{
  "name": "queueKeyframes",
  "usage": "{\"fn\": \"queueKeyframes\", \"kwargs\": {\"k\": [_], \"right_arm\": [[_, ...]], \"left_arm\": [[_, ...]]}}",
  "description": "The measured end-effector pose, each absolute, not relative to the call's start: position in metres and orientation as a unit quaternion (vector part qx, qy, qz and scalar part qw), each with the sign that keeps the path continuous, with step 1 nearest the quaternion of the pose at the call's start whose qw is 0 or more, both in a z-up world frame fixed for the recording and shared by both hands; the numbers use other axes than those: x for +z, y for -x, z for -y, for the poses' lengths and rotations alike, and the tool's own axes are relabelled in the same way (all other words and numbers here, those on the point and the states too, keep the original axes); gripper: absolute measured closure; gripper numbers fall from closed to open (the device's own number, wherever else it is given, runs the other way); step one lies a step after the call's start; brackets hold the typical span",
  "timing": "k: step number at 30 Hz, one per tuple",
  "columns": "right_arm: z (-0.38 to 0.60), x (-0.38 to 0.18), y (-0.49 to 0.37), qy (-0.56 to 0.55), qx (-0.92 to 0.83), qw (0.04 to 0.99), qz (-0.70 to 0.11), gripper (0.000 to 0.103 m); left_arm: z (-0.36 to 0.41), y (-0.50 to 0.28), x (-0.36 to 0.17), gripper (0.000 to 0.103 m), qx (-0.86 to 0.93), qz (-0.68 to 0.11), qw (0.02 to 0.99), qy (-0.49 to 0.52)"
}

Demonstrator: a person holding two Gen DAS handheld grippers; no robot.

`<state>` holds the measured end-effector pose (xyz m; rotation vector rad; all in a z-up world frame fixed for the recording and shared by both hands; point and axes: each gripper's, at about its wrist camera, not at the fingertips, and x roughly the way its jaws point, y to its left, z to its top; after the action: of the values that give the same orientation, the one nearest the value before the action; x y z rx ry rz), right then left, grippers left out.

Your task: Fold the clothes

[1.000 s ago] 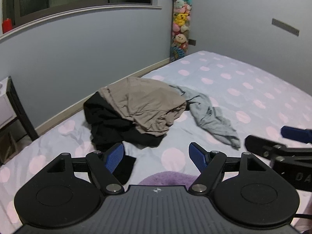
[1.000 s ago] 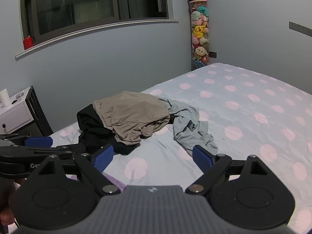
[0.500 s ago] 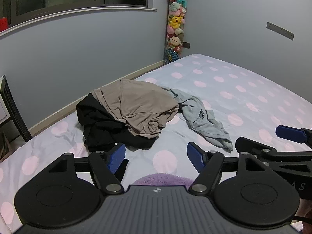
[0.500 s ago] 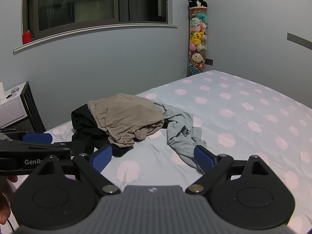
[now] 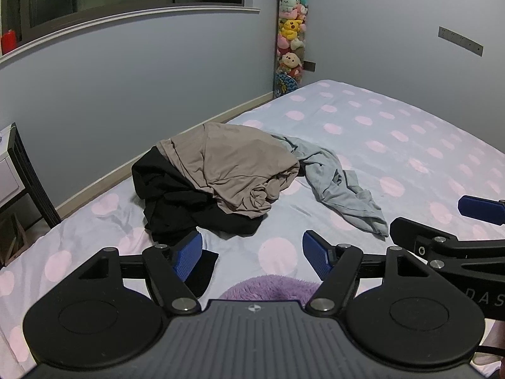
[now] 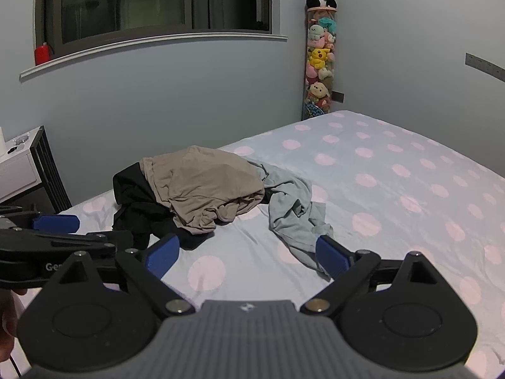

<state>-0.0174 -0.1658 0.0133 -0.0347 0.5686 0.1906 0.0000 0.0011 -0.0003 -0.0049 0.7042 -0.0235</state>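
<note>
Left tool (image 5: 252,252): jaws spread wide, nothing between the pads, held above the near edge of the bed (image 5: 394,145). Right tool (image 6: 247,252): jaws likewise spread and empty, just beside the left one, angled down toward the sheet. Neither touches any cloth.

A purple fuzzy item (image 5: 268,287) lies directly under the left tool; what it is cannot be told.

Task items: three garments in one heap toward the bed's left edge, well ahead of both tools. A tan garment (image 5: 233,167) sits on top, a black garment (image 5: 176,202) lies under it and spills toward the near side, and a grey garment (image 5: 341,186) trails off to the right, partly tucked beneath the tan one.

Judgement: no folding has begun; the step in hand is choosing and separating one piece. Recommended: take the tan piece first, since it lies uppermost; pinch two separate points on one hem, lift clear of the heap, and spread it flat on the open sheet to the right before any fold.
</note>
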Motion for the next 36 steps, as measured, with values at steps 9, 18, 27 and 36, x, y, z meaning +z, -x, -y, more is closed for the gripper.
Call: {"fn": "queueKeyframes", "kwargs": {"k": [9, 18, 27, 36], "right_arm": [[0.1667, 0.0128, 0.0157, 0.016, 0.093, 0.954, -0.285, 0.009], [0.1681, 0.0124, 0.0147, 0.017, 0.094, 0.953, -0.288, 0.009], [0.1679, 0.0121, 0.0152, 0.017, 0.093, 0.953, -0.289, 0.009], [0.1701, 0.0118, 0.0170, 0.014, 0.094, 0.953, -0.286, 0.009]], "left_arm": [[0.0008, 0.0000, -0.0002, 0.034, -0.011, -0.344, 0.939, 0.001], [0.0019, -0.0030, 0.0002, 0.034, -0.009, -0.344, 0.939, 0.000], [0.0040, -0.0034, 0.0005, 0.034, -0.008, -0.346, 0.938, 0.001], [0.0036, -0.0017, -0.0004, 0.035, -0.016, -0.340, 0.940, 0.005]]}}
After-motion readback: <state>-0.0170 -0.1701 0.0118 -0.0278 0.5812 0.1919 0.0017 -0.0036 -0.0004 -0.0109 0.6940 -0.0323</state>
